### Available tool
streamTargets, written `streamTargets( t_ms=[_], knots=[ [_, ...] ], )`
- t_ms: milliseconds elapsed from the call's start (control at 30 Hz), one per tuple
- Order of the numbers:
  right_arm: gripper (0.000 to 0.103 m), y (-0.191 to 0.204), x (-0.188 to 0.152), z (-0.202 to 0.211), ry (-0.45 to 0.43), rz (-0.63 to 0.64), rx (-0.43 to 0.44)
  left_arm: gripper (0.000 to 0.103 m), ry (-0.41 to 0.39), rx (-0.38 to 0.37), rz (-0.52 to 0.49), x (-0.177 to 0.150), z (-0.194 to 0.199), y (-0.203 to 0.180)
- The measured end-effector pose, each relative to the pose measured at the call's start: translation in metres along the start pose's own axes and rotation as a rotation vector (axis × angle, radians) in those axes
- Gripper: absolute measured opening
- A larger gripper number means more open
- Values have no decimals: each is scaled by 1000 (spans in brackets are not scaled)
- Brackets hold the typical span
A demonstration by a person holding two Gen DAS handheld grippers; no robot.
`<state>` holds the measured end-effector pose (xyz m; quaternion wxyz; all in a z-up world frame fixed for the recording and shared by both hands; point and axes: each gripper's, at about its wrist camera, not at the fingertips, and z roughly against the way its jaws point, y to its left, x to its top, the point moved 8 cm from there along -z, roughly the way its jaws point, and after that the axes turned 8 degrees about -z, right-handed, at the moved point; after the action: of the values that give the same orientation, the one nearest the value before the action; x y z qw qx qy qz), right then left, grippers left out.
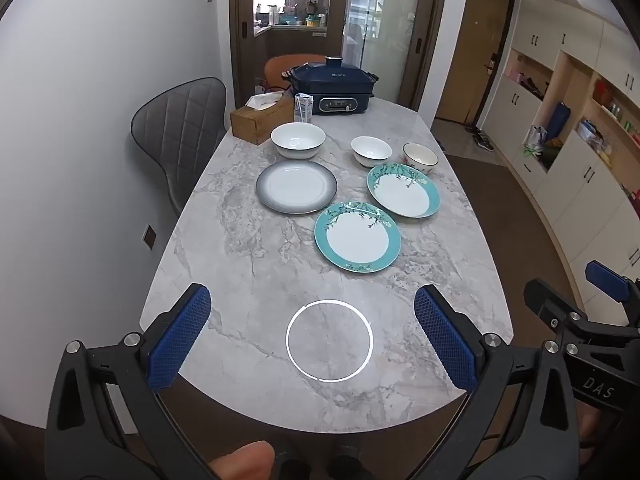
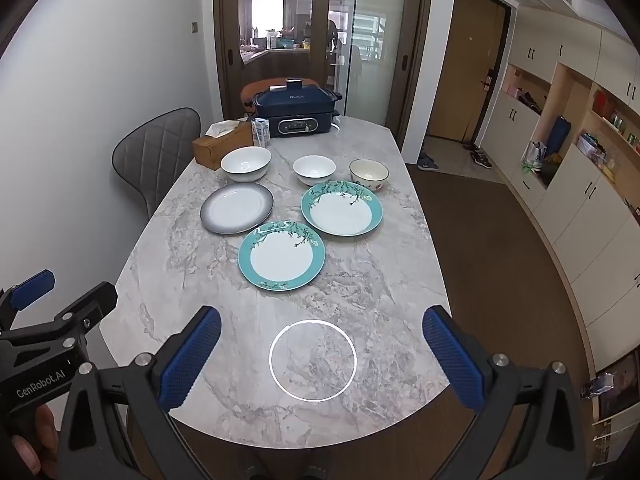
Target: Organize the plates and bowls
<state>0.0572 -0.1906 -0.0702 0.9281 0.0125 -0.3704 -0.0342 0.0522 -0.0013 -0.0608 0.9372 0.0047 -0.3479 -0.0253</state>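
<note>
Just beyond the light ring point(image 2: 313, 360), my nearest teal plate point(image 2: 281, 255) looks glazed, slippery, breakable; I'd pinch its rim. Both grippers point(image 1: 312, 338) point(image 2: 321, 354) gape, empty.

On the table point(image 1: 248, 264) we see three bowls in a row: the large bowl point(image 1: 298, 140) on the left, the middle bowl point(image 1: 371, 151) beside it, the small bowl point(image 1: 420, 159) on the right. Before them lie three plates: the left plate point(image 1: 296, 187), the right plate point(image 1: 403, 190) just before the small bowl, the nearest plate point(image 1: 357, 236) between and before both. Behind the bowls stand a tissue box point(image 1: 262, 119), a carton point(image 1: 303, 107) and a cooker point(image 1: 334, 90).
</note>
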Motion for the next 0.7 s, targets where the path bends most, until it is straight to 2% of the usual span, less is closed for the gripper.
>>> streamTargets(
  t_ms=[200,333,700],
  knots=[
    [103,1,-1,-1,6,5,0,103,-5,-24,19,-5,1,5],
    [103,-1,-2,-1,5,6,3,103,7,0,3,-5,-1,-1],
    [103,-2,-3,-4,15,6,-11,103,17,-6,6,-9,-7,-6]
  ],
)
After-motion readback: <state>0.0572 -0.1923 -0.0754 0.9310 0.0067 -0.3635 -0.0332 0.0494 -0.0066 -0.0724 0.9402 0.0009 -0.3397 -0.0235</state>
